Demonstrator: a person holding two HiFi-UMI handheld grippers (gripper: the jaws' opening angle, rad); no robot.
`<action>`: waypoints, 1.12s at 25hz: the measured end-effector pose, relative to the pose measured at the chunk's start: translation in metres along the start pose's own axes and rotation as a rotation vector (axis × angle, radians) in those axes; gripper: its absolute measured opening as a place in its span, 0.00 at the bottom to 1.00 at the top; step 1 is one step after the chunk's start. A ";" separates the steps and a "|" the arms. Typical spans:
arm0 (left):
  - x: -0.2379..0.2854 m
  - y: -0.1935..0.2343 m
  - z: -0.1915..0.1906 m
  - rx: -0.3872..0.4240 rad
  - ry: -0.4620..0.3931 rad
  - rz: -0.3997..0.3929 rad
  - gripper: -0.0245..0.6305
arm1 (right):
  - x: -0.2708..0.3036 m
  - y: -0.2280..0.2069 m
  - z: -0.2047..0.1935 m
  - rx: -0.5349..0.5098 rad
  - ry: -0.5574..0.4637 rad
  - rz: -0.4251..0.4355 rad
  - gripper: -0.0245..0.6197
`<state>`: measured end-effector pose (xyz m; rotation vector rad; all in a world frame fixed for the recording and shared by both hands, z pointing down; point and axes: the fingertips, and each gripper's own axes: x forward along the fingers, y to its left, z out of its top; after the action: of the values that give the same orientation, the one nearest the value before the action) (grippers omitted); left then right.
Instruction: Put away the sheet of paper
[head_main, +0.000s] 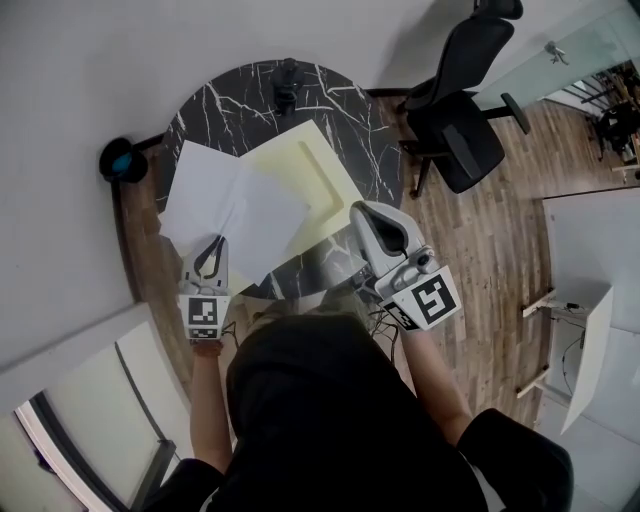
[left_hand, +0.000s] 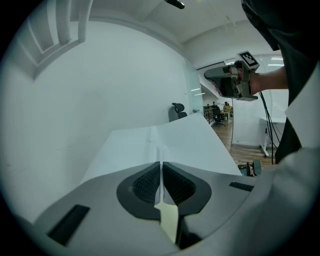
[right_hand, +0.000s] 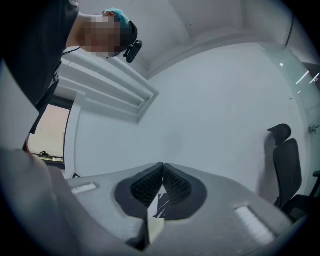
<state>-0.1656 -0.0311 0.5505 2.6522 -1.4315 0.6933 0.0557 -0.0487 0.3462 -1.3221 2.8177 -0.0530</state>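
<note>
A white sheet of paper (head_main: 235, 205) with a crease down its middle lies half on a pale yellow tray (head_main: 318, 160) on the round black marble table (head_main: 240, 95). My left gripper (head_main: 213, 245) is shut on the sheet's near edge. In the left gripper view the paper (left_hand: 170, 142) stretches away from the pinched jaws of the left gripper (left_hand: 161, 163). My right gripper (head_main: 362, 212) hovers at the table's near right edge, beside the tray. It is shut with nothing in it, and in its own view the right gripper (right_hand: 161, 165) has its pads meeting.
A black office chair (head_main: 465, 90) stands right of the table on the wood floor. A small black object (head_main: 286, 90) sits at the table's far side. A dark round thing with a blue top (head_main: 122, 160) stands by the wall on the left. White walls close in behind and left.
</note>
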 end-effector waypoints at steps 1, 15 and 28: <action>0.003 -0.002 -0.004 -0.004 0.008 -0.010 0.08 | -0.001 0.000 -0.002 0.005 0.000 -0.002 0.04; 0.030 -0.030 -0.071 0.041 0.175 -0.190 0.08 | -0.019 -0.007 -0.013 0.041 0.013 -0.028 0.04; 0.047 -0.039 -0.136 0.161 0.343 -0.329 0.08 | -0.011 0.015 -0.021 0.069 0.031 0.026 0.04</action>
<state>-0.1613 -0.0118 0.6978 2.6158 -0.8628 1.1901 0.0505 -0.0303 0.3671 -1.2810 2.8301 -0.1706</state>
